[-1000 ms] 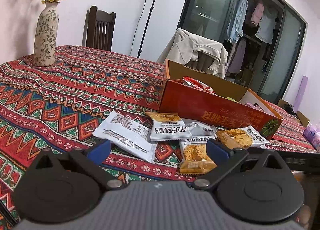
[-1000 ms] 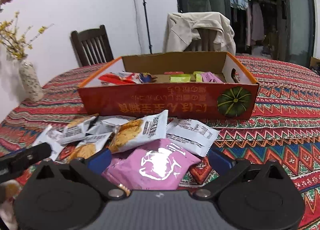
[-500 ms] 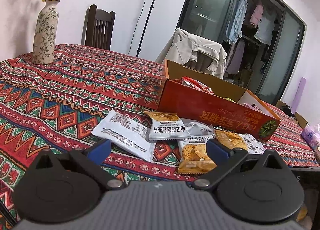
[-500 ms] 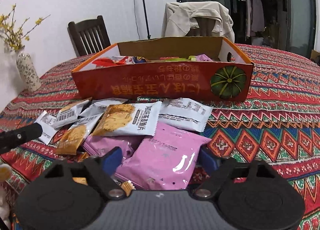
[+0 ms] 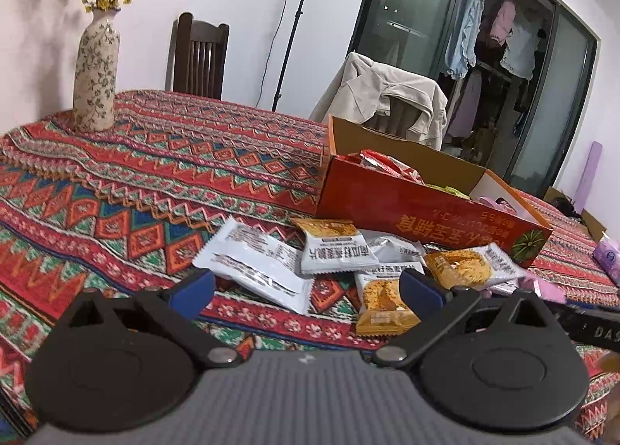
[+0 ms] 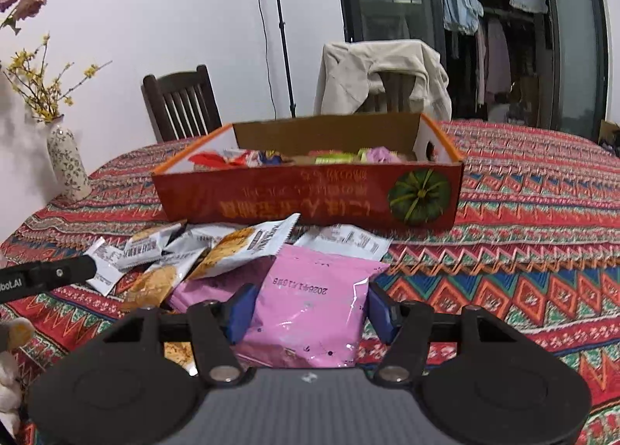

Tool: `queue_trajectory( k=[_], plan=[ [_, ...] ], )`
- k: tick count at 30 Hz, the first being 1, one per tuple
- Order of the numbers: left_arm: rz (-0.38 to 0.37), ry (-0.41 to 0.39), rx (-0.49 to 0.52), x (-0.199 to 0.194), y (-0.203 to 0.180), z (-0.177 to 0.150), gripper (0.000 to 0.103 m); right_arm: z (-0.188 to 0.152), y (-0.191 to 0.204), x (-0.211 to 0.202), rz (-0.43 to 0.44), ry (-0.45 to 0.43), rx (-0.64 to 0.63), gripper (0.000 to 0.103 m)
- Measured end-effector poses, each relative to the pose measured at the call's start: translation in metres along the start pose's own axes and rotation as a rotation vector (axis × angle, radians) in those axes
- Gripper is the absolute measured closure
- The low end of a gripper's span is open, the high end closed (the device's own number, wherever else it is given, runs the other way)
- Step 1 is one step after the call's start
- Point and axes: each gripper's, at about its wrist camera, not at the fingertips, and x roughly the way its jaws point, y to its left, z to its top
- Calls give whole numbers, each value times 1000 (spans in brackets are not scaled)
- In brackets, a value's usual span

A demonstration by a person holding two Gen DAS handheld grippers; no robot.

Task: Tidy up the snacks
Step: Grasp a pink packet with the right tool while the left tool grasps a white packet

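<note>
**Snacks half sorted, pink packet next**

Packets lie in a loose heap on the patterned tablecloth (image 6: pixel 523 270), just in front of the near wall of the orange box (image 6: pixel 310 197). Inside that box I can see a few wrappers already: red ones at the left, green and pink ones toward the right. So some of the sorting looks done, though how many went in I cannot tell.

My right gripper (image 6: pixel 308 309) has just been closing its jaws around the pink packet (image 6: pixel 310 313), which sits between the 2 blue pads. The pads stand at its edges — the left one seems to touch the foil, the right one looks a hair off it — so I would not call this a firm hold yet. The packet rests on the cloth, its far end tucked under a cracker packet (image 6: pixel 248 251).

My left gripper (image 5: pixel 306 282) hangs wide open and empty, over the near left of the heap, above a white packet (image 5: pixel 255 267).

Left to do, by my reckoning: at least 6 or 7 white and orange cracker packets, a second pink one underneath, and this one — all outside the box.
</note>
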Motion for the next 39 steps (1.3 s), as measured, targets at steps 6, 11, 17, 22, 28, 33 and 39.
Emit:
queue_trajectory(
  k=[6,11,17,22,28,33,39],
  plan=[
    [80,28,59,6,8,15,0,7,-13,-7,-22,-59,1,43],
    [142,120,156,36,6,25,0,11,-20,1,-31,-82,7,43],
    [138,226,214,72,5,29,0,5,-25,12,-12,-71,25,43],
    [118,243,209,88,9,28,0,3,-27,14,-7,-65,36,43],
    [123,209,207,86,9,26,0,2,-29,17,0,-52,54,42],
    [96,214,229,86,7,25,0,0,-29,17,0,-50,57,42],
    [86,209,232,78,4,25,19,0,-30,18,2,-42,61,42]
  ],
)
